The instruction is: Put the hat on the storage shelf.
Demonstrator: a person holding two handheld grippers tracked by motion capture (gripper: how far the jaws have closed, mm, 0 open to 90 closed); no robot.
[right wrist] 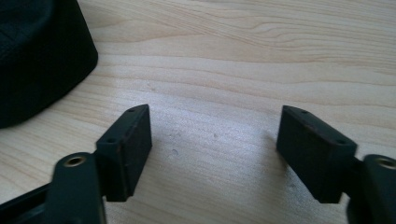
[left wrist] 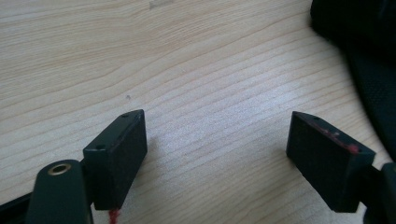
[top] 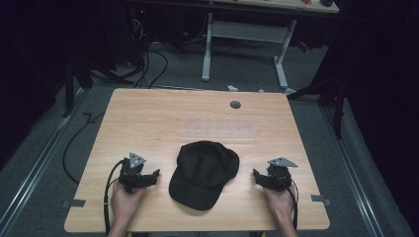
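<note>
2 hands come in from the table's near edge, each holding a black gripper on the pale, fine-grained wood of the table [top: 148, 118]. The left gripper [top: 148, 178] sits at about 8 o'clock from the table's middle, the right gripper [top: 261, 178] at about 4 o'clock, each topped by a grey 3-cornered plate and trailing a black cable. Both sets of jaws are spread wide with bare wood between them: blocky, matte, flat-faced pads. In the left gripper view [left wrist: 217, 158] a smear of red marks the top edge of 1 pad.

Between the 2 grippers lies the cap [top: 203, 173], black cloth with a rounded crown toward 12 o'clock and a stiff curved brim toward 6 o'clock. It is near both grippers and touches neither. Its woven edge shows at 2 o'clock in the left gripper view [left wrist: 369, 56] and at 10 o'clock in the right gripper view [right wrist: 37, 56], where the right gripper's [right wrist: 215, 158] jaws also hold nothing.

Farther off, at 12 o'clock, a small round grey grommet [top: 235, 104] sits in the tabletop near its far edge.
</note>
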